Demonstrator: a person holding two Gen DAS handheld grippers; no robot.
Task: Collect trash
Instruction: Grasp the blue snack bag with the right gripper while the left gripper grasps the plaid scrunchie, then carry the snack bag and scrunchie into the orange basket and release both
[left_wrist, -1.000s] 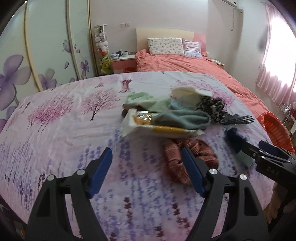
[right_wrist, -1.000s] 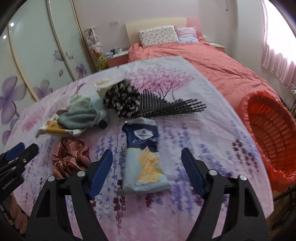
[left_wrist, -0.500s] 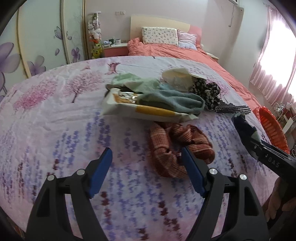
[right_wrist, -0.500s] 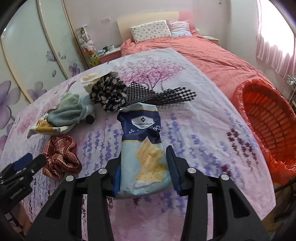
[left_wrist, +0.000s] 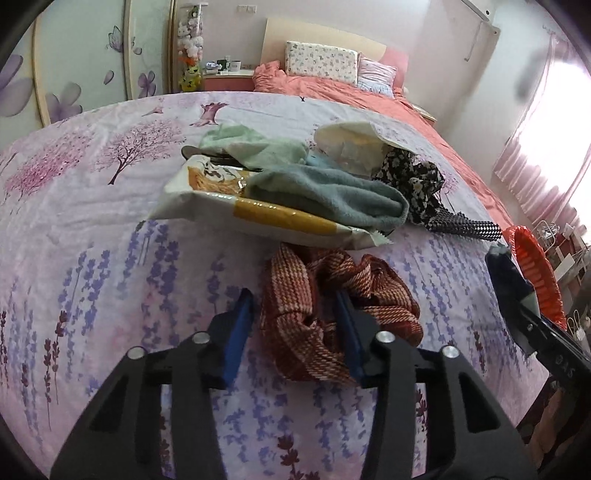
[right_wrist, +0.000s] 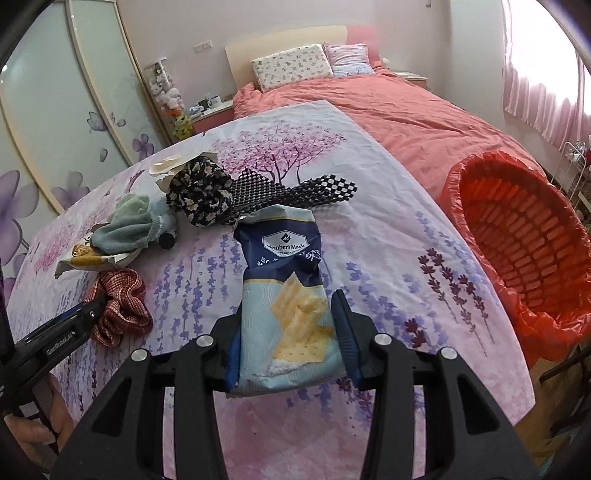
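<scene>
The right tongs (right_wrist: 288, 332) pinch the cracker bag (right_wrist: 284, 295). Carry it to the red bin (right_wrist: 524, 240) at 2 o'clock. The left tongs (left_wrist: 295, 325) are closing on the red cloth (left_wrist: 332, 306), not trash; grab the wrapper (left_wrist: 258, 214) at 12.

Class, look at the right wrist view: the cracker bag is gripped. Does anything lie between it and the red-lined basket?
Nothing visible does. The right gripper holds the cracker bag, and only bare floral bedspread lies between it and the red-lined basket off the bed's right edge.
</scene>
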